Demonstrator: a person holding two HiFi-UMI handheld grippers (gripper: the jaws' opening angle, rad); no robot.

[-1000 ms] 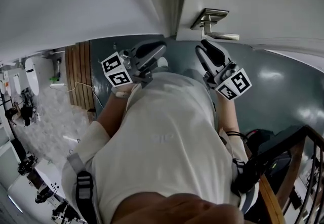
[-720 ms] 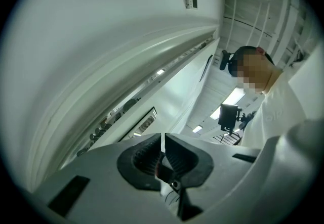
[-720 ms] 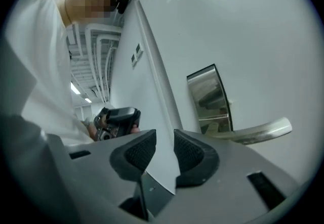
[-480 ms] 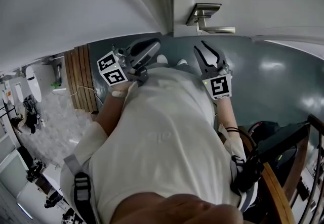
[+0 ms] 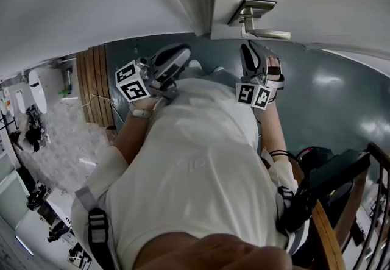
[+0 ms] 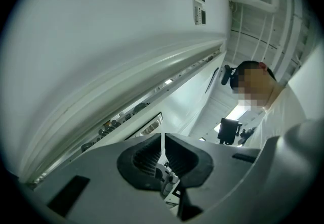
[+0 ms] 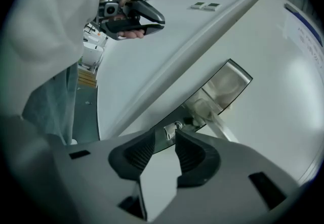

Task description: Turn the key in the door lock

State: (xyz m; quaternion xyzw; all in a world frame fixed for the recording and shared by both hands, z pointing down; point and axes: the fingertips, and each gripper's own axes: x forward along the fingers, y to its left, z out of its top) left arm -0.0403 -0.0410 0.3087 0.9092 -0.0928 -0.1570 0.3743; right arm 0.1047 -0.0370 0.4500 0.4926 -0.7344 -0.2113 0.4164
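Right tongs [image 7: 164, 138], jaws just opened wider, stand empty before the small stiff key [image 7: 170, 131] at the lock plate's [image 7: 225, 84] lower end, probably best pinched by its flat head; left tongs [image 6: 162, 139] are closed, empty.

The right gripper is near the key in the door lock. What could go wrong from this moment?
1. The right gripper has just been opening its jaws. The small key stands at their tips, not clamped, so closing off-centre may make the pads slip off it.
2. The lever handle lies close beside the key on the lock plate; a jaw could knock it while turning.
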